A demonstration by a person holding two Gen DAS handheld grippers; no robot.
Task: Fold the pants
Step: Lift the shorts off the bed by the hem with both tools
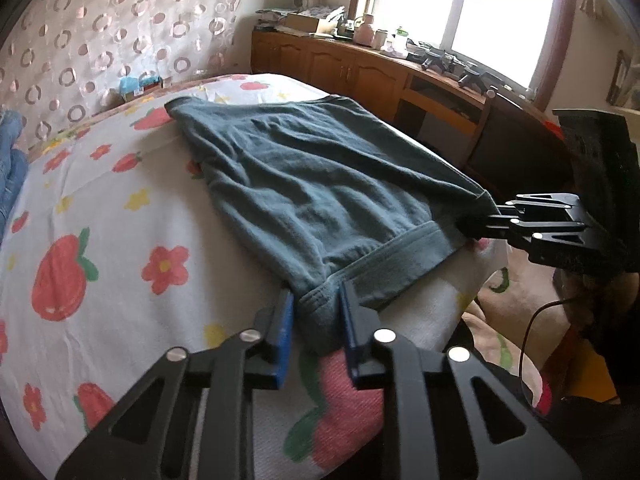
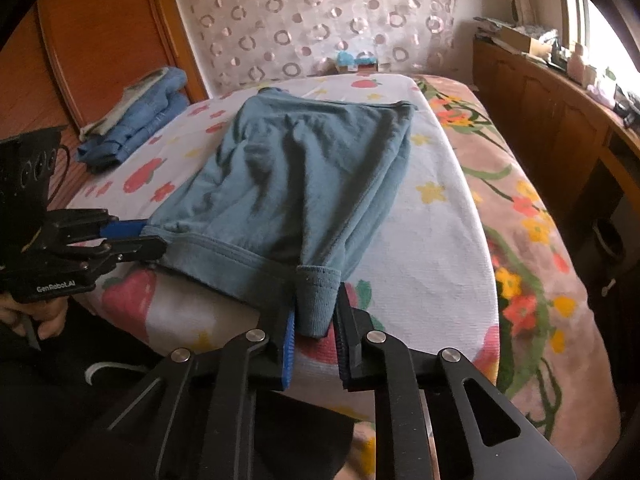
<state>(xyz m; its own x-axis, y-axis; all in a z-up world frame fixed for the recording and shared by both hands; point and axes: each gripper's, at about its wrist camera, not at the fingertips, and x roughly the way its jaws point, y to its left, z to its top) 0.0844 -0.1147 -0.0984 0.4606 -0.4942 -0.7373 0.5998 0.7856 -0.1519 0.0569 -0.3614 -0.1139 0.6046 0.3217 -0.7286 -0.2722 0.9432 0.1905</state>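
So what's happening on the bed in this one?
A person is folding teal pants on a flowered sheet. Each hand works a claw: the left claw and the right claw each pinch a near corner of the pants at the bed's edge. The pants lie flat, not yet lifted. Folded jeans sit aside.

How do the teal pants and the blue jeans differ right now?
The teal pants lie spread flat mid-bed; the blue jeans sit in a folded stack at the bed's far edge. The pants are pinched at their near hem by the left gripper and the right gripper; nothing touches the jeans. Both rest on the strawberry-print sheet.
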